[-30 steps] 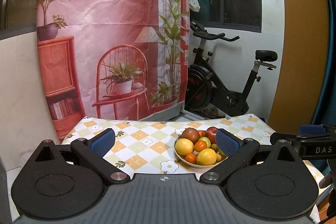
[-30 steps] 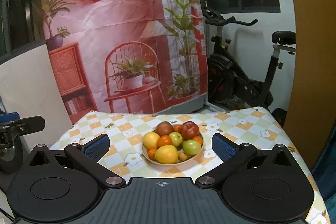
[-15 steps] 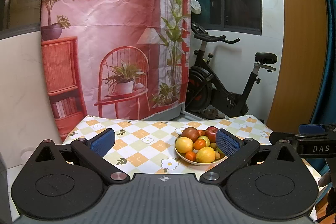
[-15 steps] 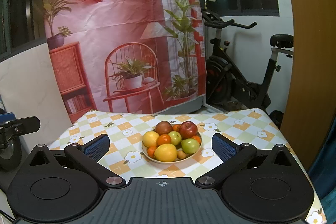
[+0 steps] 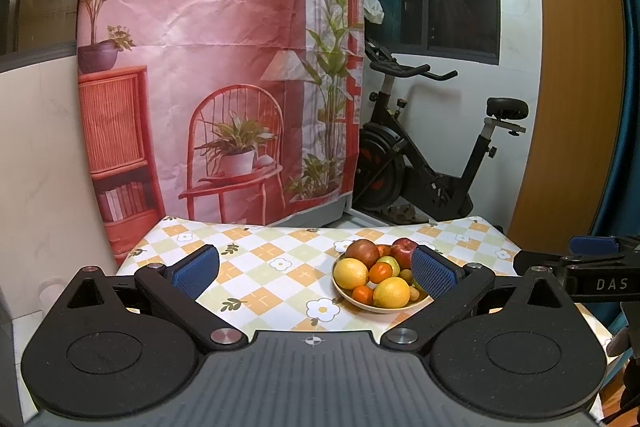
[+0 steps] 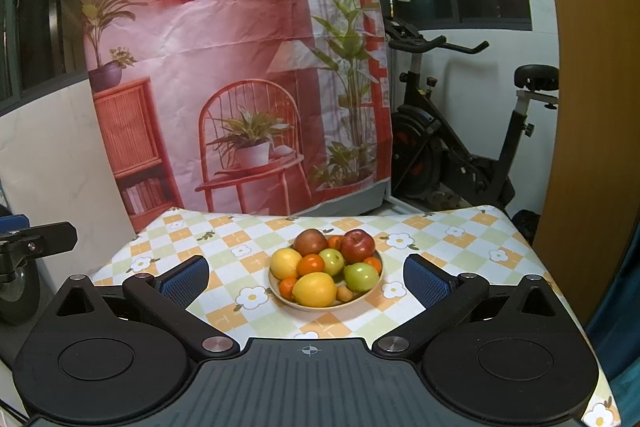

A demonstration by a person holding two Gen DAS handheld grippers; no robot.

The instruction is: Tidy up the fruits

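A beige bowl (image 6: 362, 297) heaped with fruit sits on the checkered tablecloth (image 6: 240, 239). It holds yellow lemons (image 6: 314, 289), small oranges (image 6: 311, 264), green apples (image 6: 362, 277) and red apples (image 6: 358, 246). My right gripper (image 6: 306, 279) hangs open above the near table edge, the bowl showing between its blue pads. In the left wrist view the bowl (image 5: 376, 307) lies right of centre, partly behind the right pad (image 5: 434, 277). My left gripper (image 5: 316, 271) is open and holds nothing. The other gripper (image 5: 592, 267) shows at the right edge.
A pink printed backdrop (image 6: 224, 67) hangs behind the table. An exercise bike (image 6: 460, 147) stands at the back right beside a wooden door panel (image 6: 588, 147). The left gripper's arm (image 6: 36, 239) juts in at the left edge of the right wrist view.
Both cameras have risen and tilted slightly, so the table and bowl sit a little lower and farther in view. Both grippers stay open; the fruit has not moved.
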